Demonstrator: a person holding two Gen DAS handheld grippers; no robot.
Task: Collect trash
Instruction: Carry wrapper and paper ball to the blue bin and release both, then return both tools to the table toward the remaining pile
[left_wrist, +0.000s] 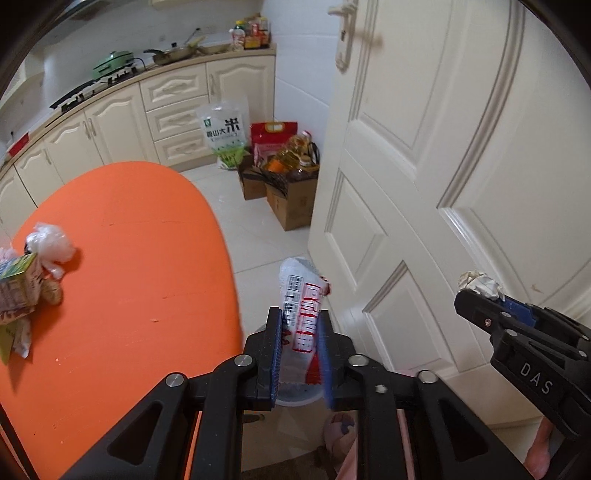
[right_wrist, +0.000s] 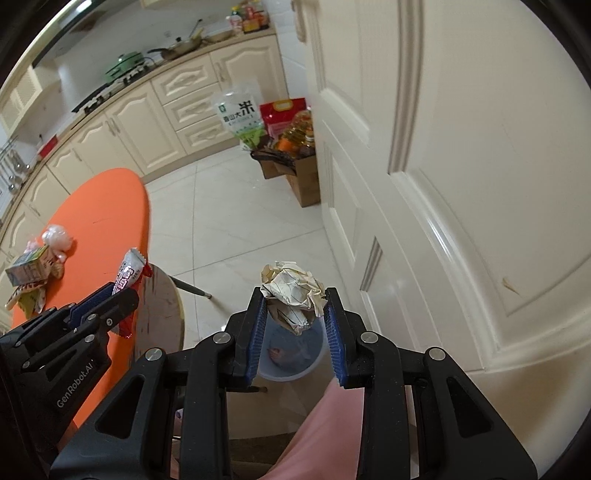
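From the left wrist view, the left gripper (left_wrist: 300, 354) pinches a crinkled white-and-red plastic snack wrapper (left_wrist: 303, 306), its long axis upright between the blue pads; the pale translucent plastic waste bin (left_wrist: 295, 397) sits directly beneath it on the floor, just beside the round orange surface (left_wrist: 129, 266).

From the right wrist view, the right gripper (right_wrist: 294, 332) clamps a crumpled ball of off-white paper (right_wrist: 293, 295); the same bin (right_wrist: 291, 360) lies straight below (its rim partly hidden by the pads); both arms look about equally near, so a release should drop either piece in.
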